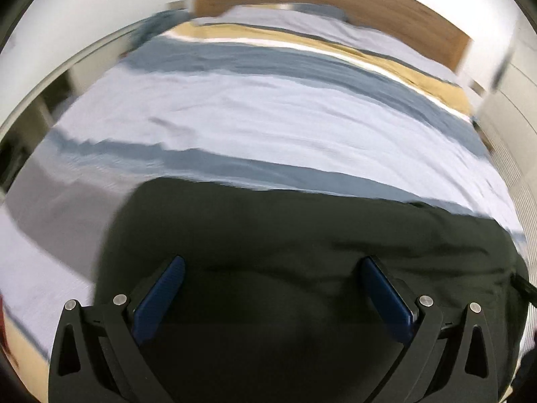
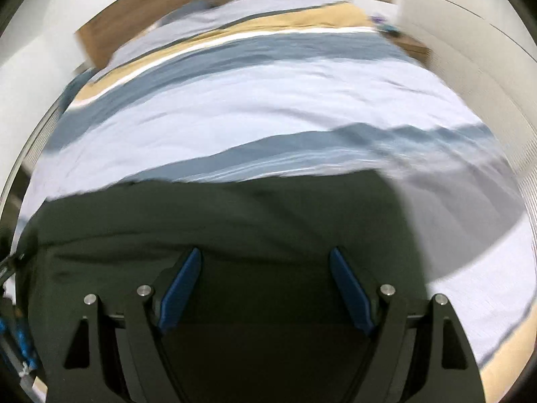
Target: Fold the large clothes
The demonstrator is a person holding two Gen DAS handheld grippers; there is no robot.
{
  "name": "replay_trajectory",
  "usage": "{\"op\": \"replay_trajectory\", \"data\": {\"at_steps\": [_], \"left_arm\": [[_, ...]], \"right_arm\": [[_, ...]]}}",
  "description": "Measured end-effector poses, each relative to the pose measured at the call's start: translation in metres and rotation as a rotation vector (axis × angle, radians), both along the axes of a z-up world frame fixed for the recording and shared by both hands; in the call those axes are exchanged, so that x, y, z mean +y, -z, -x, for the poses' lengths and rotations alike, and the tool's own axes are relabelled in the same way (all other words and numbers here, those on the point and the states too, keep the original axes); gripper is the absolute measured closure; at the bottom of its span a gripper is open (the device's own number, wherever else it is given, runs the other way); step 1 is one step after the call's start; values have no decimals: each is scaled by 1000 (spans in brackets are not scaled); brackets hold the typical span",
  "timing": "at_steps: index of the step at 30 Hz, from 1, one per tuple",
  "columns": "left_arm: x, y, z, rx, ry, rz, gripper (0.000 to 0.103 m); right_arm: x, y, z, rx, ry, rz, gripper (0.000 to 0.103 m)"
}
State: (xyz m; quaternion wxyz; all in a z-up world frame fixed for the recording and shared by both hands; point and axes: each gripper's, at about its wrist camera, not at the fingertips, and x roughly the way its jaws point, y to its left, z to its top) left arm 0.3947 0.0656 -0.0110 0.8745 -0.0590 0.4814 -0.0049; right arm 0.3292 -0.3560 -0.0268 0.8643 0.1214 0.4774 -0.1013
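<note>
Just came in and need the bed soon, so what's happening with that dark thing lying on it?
A person is working with two handheld grippers over a dark green fabric garment spread on the striped blue, white and tan bedcover. The left gripper and right gripper both hang above the garment with jaws apart and nothing between them. Neither grips the cloth. How far the folding has got is not clear.

No text, label or number can be read anywhere.
</note>
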Motion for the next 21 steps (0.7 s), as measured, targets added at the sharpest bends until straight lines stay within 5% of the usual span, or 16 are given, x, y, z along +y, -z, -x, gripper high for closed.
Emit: {"op": "replay_trajectory", "data": {"at_steps": [5,21], "left_arm": [[11,-25,43,-40,-11,-14,1],[-25,-121,187,-135,123,-5,1]], "right_arm": [[-9,-32,48,-44,22,27,24],[85,-129,171,-135,-126,129,24]]}}
